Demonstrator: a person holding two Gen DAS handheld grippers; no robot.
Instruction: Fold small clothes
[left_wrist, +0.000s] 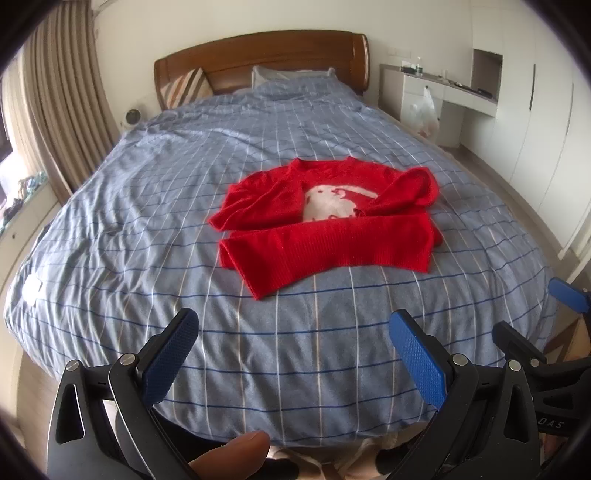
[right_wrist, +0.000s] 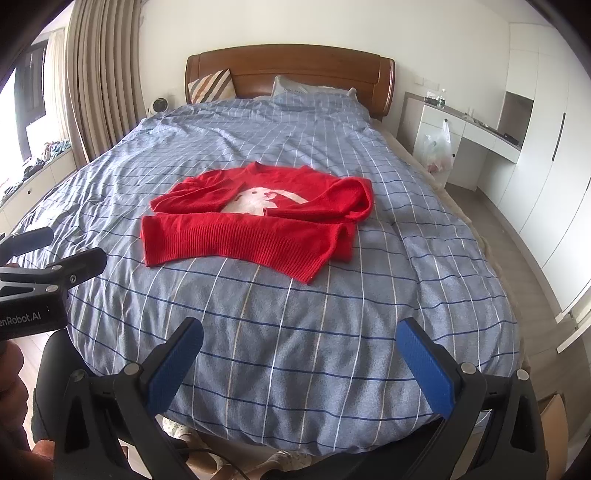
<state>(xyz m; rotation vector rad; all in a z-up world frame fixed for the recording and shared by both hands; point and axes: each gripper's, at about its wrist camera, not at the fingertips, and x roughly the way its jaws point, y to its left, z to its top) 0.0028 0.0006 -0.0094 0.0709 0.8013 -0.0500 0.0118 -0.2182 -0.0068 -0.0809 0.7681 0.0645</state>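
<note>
— What fills the room?

— A bed (right_wrist: 295, 332) under a blue-grey checked duvet (left_wrist: 147, 229), with a wooden headboard (right_wrist: 291, 70), a striped cushion (right_wrist: 212, 85) and a pillow (right_wrist: 295, 90) at the far end. Beige curtains (right_wrist: 99, 81) hang to the left; white wardrobes (right_wrist: 543, 147) and a built-in table (right_wrist: 476, 127) stand to the right, a plastic bag (right_wrist: 441, 149) hanging at its drawers.

— And the garment?

— A red sweater (right_wrist: 258, 221) with a white rabbit motif lies about mid-bed, both sleeves crossed over the chest, hem toward the foot of the bed.

— The tongs?

— Left tongs (left_wrist: 295, 354) and right tongs (right_wrist: 301, 360) both gape wide with nothing between their blue pads, held over the foot of the bed, well short of the sweater.
</note>
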